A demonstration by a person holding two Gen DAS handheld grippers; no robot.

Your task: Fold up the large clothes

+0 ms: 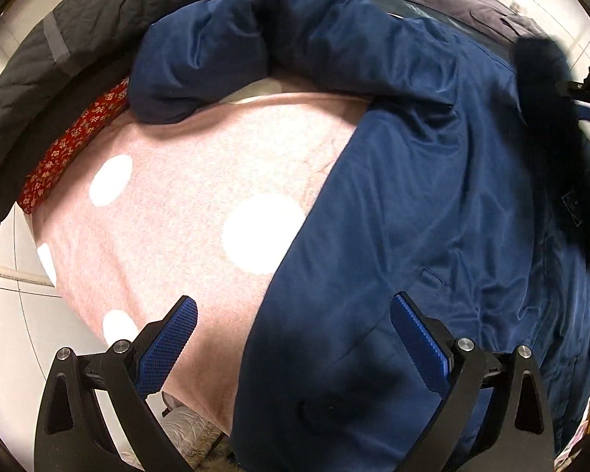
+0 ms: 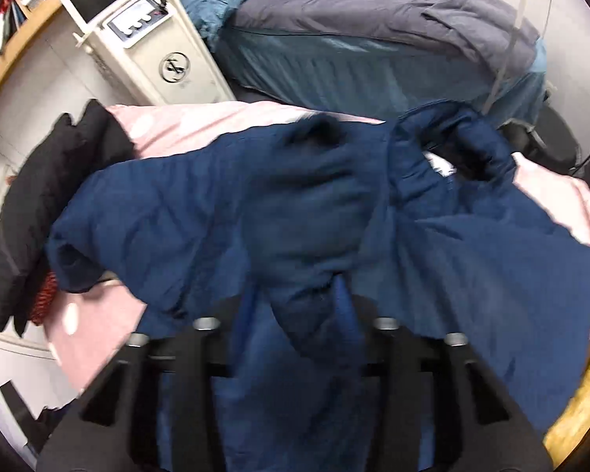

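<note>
A large navy blue padded coat (image 1: 432,196) with a dark fur-trimmed hood (image 1: 550,126) lies spread on a pink blanket with white dots (image 1: 177,204). One sleeve (image 1: 200,63) lies bent across the far side. My left gripper (image 1: 295,322) is open and empty, hovering just above the coat's lower edge. In the right wrist view the coat (image 2: 295,204) is bunched and lifted toward the camera. My right gripper (image 2: 299,303) is shut on a fold of the coat, whose cloth hides the pads.
A black quilted jacket (image 1: 39,90) and red floral cloth (image 1: 70,141) lie at the blanket's left edge. A grey coat over teal fabric (image 2: 373,39) is piled behind. A white heater (image 2: 157,51) stands at the back left. Yellow cloth (image 2: 578,393) shows at right.
</note>
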